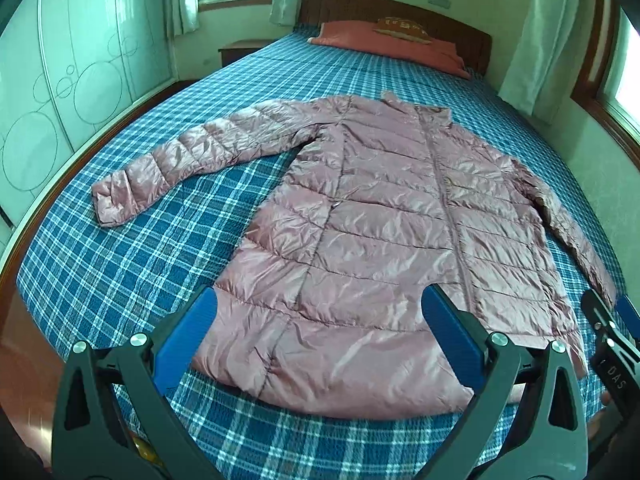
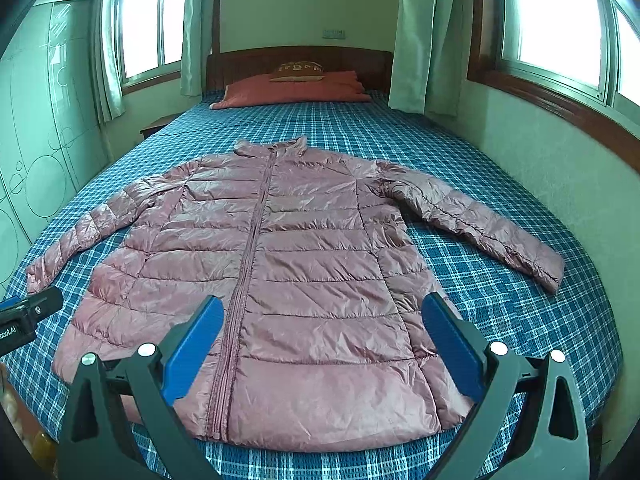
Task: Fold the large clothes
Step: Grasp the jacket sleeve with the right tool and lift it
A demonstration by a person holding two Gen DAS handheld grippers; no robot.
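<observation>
A pink quilted puffer jacket point(image 1: 380, 216) lies flat and zipped on the blue plaid bed point(image 1: 132, 248), collar toward the headboard, both sleeves spread out. It also shows in the right wrist view point(image 2: 288, 280). My left gripper point(image 1: 320, 320) is open and empty, held above the jacket's hem on its left half. My right gripper point(image 2: 322, 320) is open and empty above the hem on the right half. The right gripper's tip shows at the left wrist view's right edge point(image 1: 612, 320), and the left gripper's tip shows at the right wrist view's left edge point(image 2: 28, 312).
A red pillow point(image 2: 292, 88) with a small cushion lies at the wooden headboard point(image 2: 300, 60). A wardrobe point(image 1: 60, 80) stands left of the bed, a wall with windows point(image 2: 560, 40) on the right. A nightstand point(image 1: 240, 50) sits at the far left corner.
</observation>
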